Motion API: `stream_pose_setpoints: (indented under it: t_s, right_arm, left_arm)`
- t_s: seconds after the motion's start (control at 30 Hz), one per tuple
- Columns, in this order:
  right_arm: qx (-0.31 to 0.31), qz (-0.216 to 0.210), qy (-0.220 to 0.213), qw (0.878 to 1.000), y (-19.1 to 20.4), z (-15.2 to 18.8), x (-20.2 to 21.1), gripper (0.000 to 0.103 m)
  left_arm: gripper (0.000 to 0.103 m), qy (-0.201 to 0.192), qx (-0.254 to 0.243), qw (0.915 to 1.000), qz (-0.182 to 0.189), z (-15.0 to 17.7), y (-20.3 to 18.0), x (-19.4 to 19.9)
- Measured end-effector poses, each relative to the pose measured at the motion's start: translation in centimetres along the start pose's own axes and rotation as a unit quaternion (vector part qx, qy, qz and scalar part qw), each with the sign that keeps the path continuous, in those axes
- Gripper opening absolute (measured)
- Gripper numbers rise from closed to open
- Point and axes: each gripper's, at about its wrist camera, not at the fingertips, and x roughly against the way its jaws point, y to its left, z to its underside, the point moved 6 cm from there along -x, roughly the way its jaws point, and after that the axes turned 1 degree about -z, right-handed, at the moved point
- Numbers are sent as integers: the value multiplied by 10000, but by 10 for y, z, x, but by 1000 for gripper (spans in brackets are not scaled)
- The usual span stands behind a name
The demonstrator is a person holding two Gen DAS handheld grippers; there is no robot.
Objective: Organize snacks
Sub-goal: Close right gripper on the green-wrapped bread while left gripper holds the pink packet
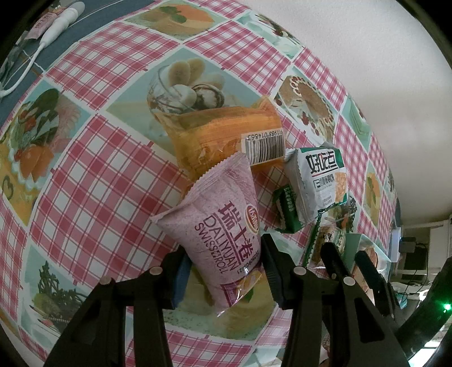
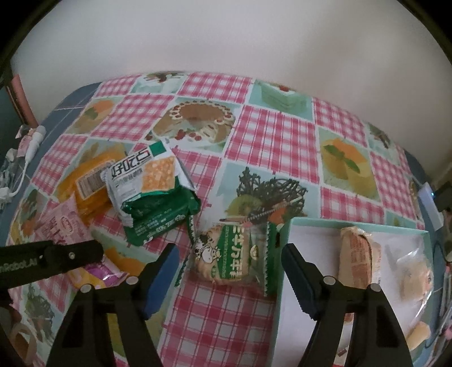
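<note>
The left gripper (image 1: pixel 226 271) holds a pink-purple plastic Swiss-roll snack packet (image 1: pixel 223 225) between its black fingers; the blue pads press on the packet's lower end, and the packet's serrated top edge tilts up and away over the table. The table wears a glossy checked tablecloth (image 1: pixel 93 158) of pink plaid squares and pale-green squares printed with desserts.

Just beyond the held packet lies a clear orange-tinted pack with a white barcode label (image 1: pixel 226 135), flat on the cloth. To its right stand two green-and-white cracker packets (image 1: pixel 319 183), crumpled and leaning on each other.

In the right wrist view the right gripper (image 2: pixel 228 272) hangs over a green-edged biscuit packet with a cartoon cow (image 2: pixel 228 257). Its jaws stand wide, one finger on each side of the packet — no pad touches it, and the packet lies flat on the cloth. Just right of this packet sits a shallow pale-green tray with a white floor (image 2: pixel 310 254); its near-left corner is beside the right finger. Inside the tray lie a tan wrapped cake roll (image 2: pixel 358 254) and, further right, a clear-wrapped pastry (image 2: pixel 412 271).

At the far left edge, on a blue-grey surface, rest a white corded device (image 1: pixel 63 21) and small scraps — too small to make out.
</note>
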Motion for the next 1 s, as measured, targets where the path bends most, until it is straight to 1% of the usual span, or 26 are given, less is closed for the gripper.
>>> stream_pose_setpoints:
  t_s: [0.13, 0.27, 0.43, 0.53, 0.63, 0.73, 0.8, 0.87, 0.93, 1.0]
  right_arm:
    - [-105, -135, 16, 9999, 4, -7, 1, 73]
    - [-42, -129, 60, 9999, 10, -8, -2, 73]
    - [-319, -132, 333, 9988, 2, -4, -17, 73]
    - [-324, -113, 328, 9989, 1, -3, -17, 73]
    - [-402, -328, 437, 9977, 6, -1, -20, 72]
    - [-396, -346, 415, 9978, 8, 0, -19, 71]
    - [-382, -283, 430, 9979, 7, 0, -20, 71]
    - [-376, -82, 487, 9981, 4, 0, -24, 66]
    - [-382, 11, 507, 9980, 3, 1, -28, 65]
    - [-367, 91, 477, 9981, 3, 2, -28, 61]
  left_arm:
    - [50, 1, 0, 10000, 2, 0, 0, 0]
    - [50, 4, 5, 10000, 12, 0, 0, 0]
    - [50, 4, 15, 10000, 12, 0, 1, 0]
    - [50, 3, 16, 10000, 16, 0, 0, 1]
    - [50, 2, 17, 10000, 19, 0, 1, 0]
    - [50, 2, 16, 10000, 13, 0, 0, 0]
    - [50, 3, 16, 10000, 14, 0, 1, 0]
    - [50, 1, 12, 10000, 10, 0, 1, 0]
    - [50, -4, -1, 10000, 3, -1, 1, 0]
    - [50, -14, -22, 10000, -8, -1, 1, -1]
